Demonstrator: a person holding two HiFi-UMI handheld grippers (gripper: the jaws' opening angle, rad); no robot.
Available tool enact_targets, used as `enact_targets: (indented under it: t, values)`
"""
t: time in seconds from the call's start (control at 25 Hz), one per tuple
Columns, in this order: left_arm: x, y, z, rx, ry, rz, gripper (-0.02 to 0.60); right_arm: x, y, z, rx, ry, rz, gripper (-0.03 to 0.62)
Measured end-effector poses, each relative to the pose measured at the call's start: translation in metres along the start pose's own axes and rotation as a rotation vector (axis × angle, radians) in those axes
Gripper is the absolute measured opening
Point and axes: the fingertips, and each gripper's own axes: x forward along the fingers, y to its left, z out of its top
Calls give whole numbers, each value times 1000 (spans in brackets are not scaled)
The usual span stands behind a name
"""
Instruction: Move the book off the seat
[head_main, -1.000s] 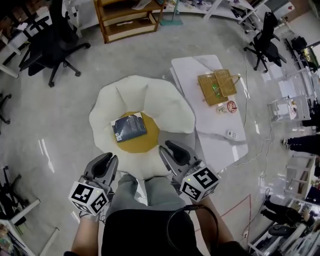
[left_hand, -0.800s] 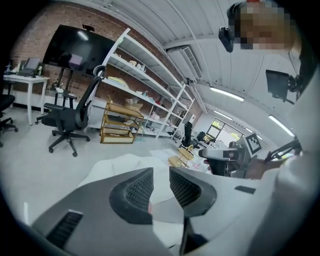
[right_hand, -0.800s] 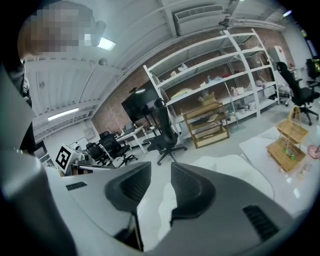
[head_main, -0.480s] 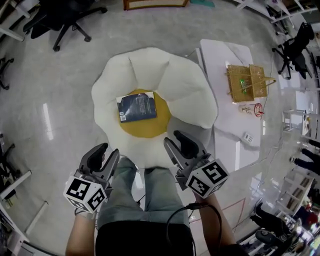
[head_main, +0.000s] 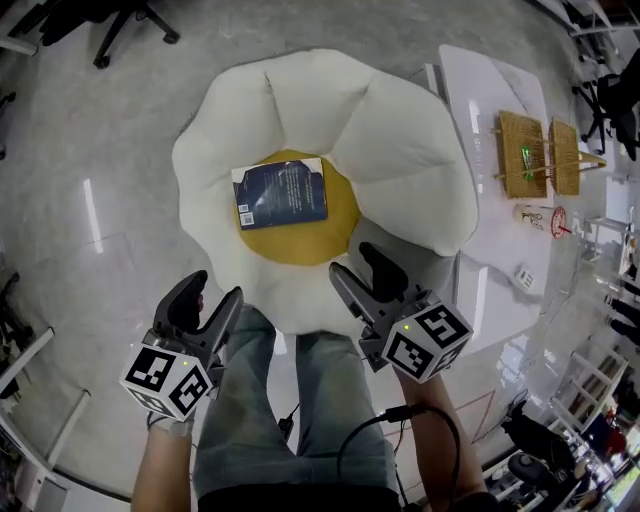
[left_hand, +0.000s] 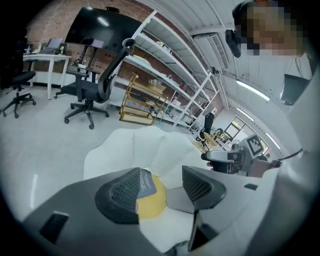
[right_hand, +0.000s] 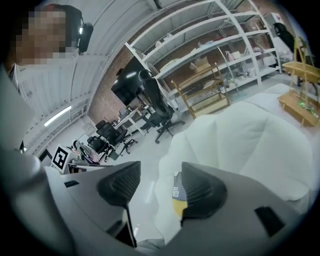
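Fingers (left_hand: 125, 192) of the left gripper (left_hand: 160, 184) stand well apart, having just been opening, and nothing is between the ribbed pads. The right gripper (right_hand: 160, 182) matches it: its jaws have just spread wide and hold nothing. In the head view the left gripper (head_main: 208, 297) and right gripper (head_main: 357, 262) hang on either side of the person's knees, both tips aimed forward and down.

Just past the fingertips comes the near petal of the white, flower-shaped cushion seat (head_main: 400, 170). Beyond that, ahead of both pairs of fingers and between their lines, the dark blue paperback book (head_main: 282, 193) lies flat on the seat's round yellow centre (head_main: 300, 245), well clear of either grip.

It looks thin and light, likely to bend a little if held by one corner, and its cover may be slick. The padding beneath should give, so a lower finger could press in under an edge. Pinching the two short sides, one gripper each, seems the steadiest hold; which edge is the spine I cannot tell.

Farther right of the right fingers stands a white low table (head_main: 485, 100) with a wicker basket (head_main: 522, 152)
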Motion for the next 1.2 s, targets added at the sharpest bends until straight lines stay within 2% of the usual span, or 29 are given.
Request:
enact_targets:
  t: [0.2, 0.44, 0.92, 1.2]
  values:
    - [37, 38, -32, 5, 32, 16, 284, 35, -28, -34, 36, 36, -8, 270]
    - [87, 80, -72, -18, 76, 10, 307, 76, -65, -77, 96, 73, -34, 299]
    - [174, 141, -151, -15, 188, -19, 341, 143, -137, -152, 108, 144, -85, 336]
    - [221, 181, -183, -33, 212, -20, 351, 178, -177, -195, 128, 180, -112, 344]
